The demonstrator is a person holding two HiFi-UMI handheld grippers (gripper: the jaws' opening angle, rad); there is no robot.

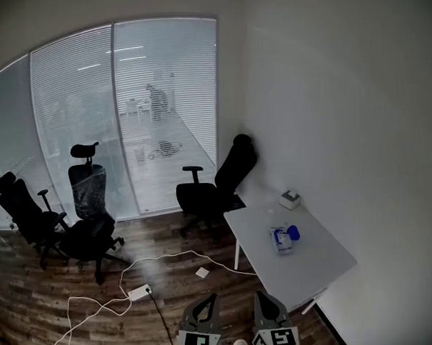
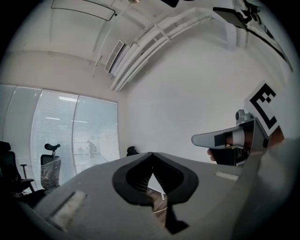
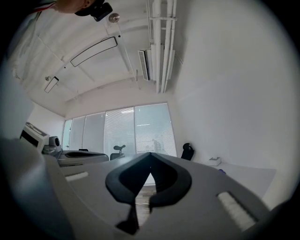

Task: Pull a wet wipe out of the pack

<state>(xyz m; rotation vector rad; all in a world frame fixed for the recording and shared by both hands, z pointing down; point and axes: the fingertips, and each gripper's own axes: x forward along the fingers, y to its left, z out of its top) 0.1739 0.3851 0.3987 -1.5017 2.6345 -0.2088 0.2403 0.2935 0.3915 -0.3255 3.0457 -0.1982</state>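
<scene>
White surface [image 1: 321, 262] holds blue-white pack [image 1: 282, 238], far ahead of left gripper [image 1: 207, 303] and right gripper [image 1: 263, 299], jaws pressed together, empty.

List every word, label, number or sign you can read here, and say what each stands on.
No text here is readable.
Print on the blue-and-white wet wipe pack on the white rectangular table: too small.
The black-and-white marker cubes on the left claw and right claw: patterns, not letters.

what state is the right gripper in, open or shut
Shut and empty: the right gripper has its jaw tips touching in its own view, with nothing between them.
</scene>
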